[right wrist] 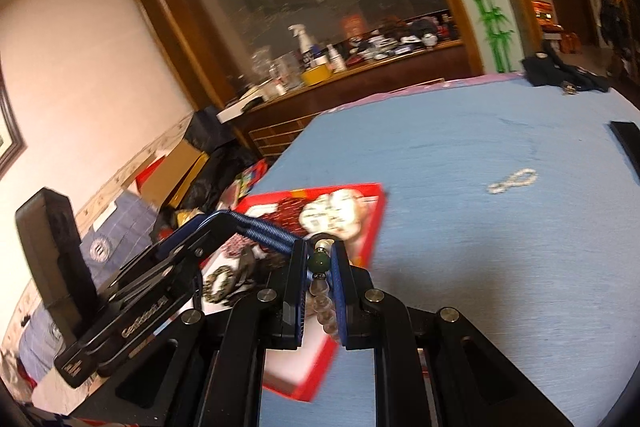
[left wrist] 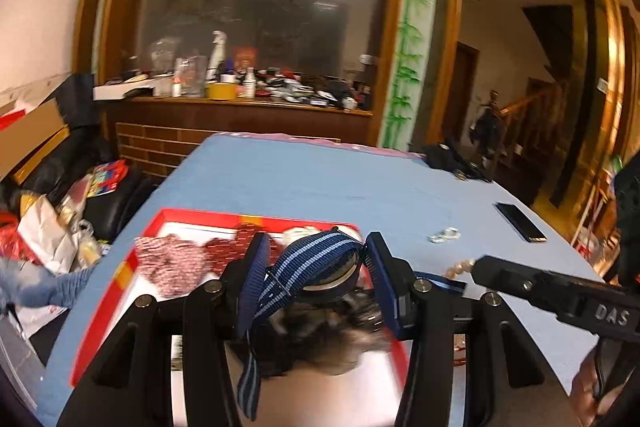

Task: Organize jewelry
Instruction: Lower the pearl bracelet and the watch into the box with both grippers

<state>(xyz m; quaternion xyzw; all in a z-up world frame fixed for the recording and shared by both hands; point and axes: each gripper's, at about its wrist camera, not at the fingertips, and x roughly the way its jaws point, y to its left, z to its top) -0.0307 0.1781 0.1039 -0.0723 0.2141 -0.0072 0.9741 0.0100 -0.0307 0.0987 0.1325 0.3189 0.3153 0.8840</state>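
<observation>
Watch (left wrist: pixel 320 267) in my left claw (left wrist: pixel 316 259), bead bracelet (right wrist: pixel 322 283) clamped in my right claw (right wrist: pixel 320 267).
I should lower both slowly into the red box (left wrist: pixel 120 275) (strap hangs loose), then release.

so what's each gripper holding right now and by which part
Left gripper: a watch with a blue striped fabric strap, pinched across its case and strap. Right gripper: a pale beaded bracelet with one green bead, gripped at the green bead.
</observation>
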